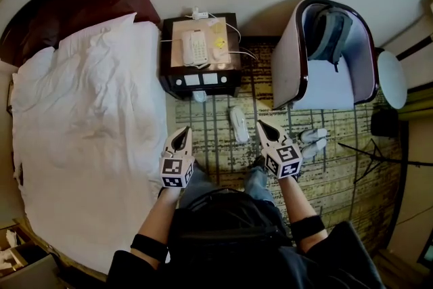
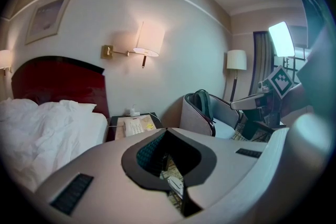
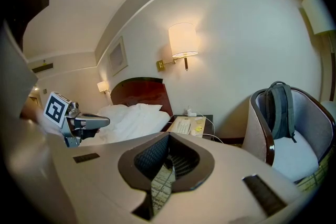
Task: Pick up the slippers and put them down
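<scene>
A white slipper lies on the patterned carpet between my two grippers, and a sliver of this slipper shows through the slit below the left jaws. Two more white slippers lie side by side at the foot of the armchair. My left gripper hovers beside the bed edge, shut and empty. My right gripper hangs just right of the lone slipper, also shut and empty. In each gripper view the jaws meet at a point, the left gripper and the right gripper.
A white bed fills the left. A dark nightstand holding a phone stands by the wall. An armchair with a backpack, a round table and a tripod stand at the right.
</scene>
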